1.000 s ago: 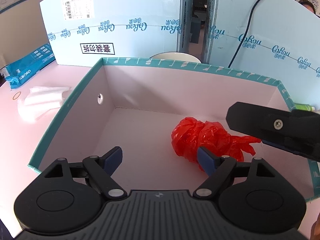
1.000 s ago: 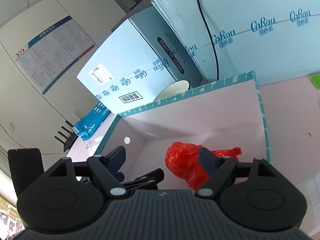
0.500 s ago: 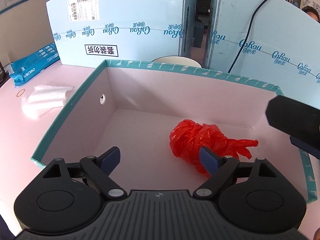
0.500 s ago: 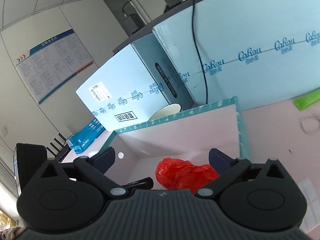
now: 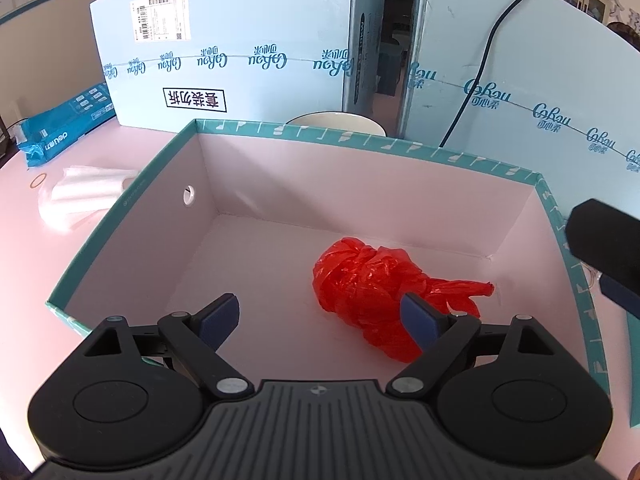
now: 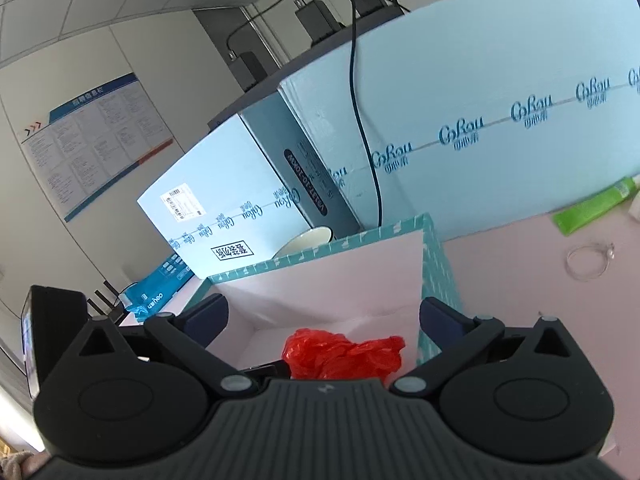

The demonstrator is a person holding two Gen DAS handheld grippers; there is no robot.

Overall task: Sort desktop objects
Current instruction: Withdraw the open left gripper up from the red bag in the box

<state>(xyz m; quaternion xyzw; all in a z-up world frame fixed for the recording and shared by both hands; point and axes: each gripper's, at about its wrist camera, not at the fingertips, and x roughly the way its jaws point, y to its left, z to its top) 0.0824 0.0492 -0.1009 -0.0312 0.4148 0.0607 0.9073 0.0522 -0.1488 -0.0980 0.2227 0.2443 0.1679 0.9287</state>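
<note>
1 item looks sorted: the red plastic bag (image 5: 372, 280) lies crumpled on the floor of the teal-rimmed box (image 5: 360, 142), toward its right side. Outside the box, white tissues (image 5: 84, 196) and a blue packet (image 5: 64, 128) sit on the pink table (image 5: 24, 248) to the left, a green tube (image 6: 592, 210) and a thin ring (image 6: 588, 264) to the right, so most sorting seems left. The left gripper (image 5: 320, 316) hovers over the box's near edge, spread wide and empty. The right gripper (image 6: 324, 314) sits above the box's right wall, tilted upward, also spread and empty.
</note>
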